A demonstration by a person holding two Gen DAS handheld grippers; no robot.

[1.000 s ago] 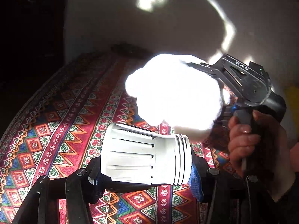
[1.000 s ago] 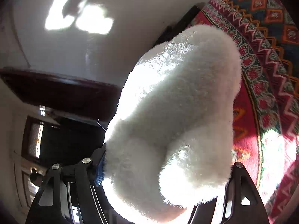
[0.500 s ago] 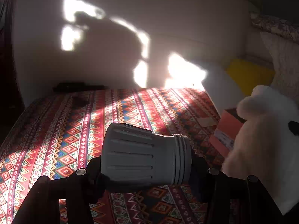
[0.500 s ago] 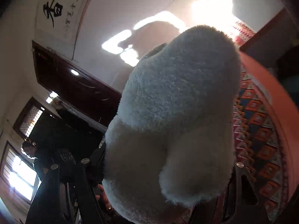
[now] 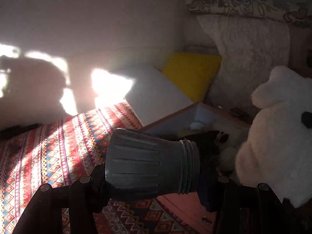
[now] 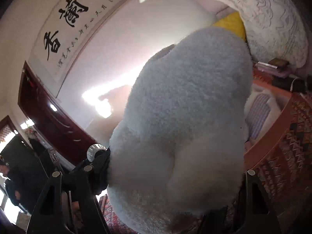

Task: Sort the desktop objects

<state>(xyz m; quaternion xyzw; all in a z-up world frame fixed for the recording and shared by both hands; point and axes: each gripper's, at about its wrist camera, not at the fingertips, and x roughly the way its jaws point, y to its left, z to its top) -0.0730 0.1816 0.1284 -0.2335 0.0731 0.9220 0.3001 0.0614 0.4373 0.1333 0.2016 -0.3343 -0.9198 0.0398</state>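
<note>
My left gripper (image 5: pixel 154 187) is shut on a grey ribbed plastic cap-like piece (image 5: pixel 150 163), held sideways above the patterned cloth (image 5: pixel 48 152). My right gripper (image 6: pixel 171 177) is shut on a white plush toy (image 6: pixel 185 117) that fills its view. The same plush toy (image 5: pixel 276 140) shows at the right of the left wrist view, hanging over an orange box (image 5: pixel 197 115) with small items inside. The box rim (image 6: pixel 273 134) also shows at the right of the right wrist view.
A white board (image 5: pixel 156 97), a yellow cushion (image 5: pixel 191 72) and a lace-covered pillow (image 5: pixel 249 54) lean against the wall behind the box. A framed calligraphy scroll (image 6: pixel 74 19) hangs on the wall. A person in dark clothes (image 6: pixel 11 181) stands at far left.
Both grippers have swung right toward the orange box. The plush toy now hangs over the box, and the box's inside has come into view. Both grips hold as before.
</note>
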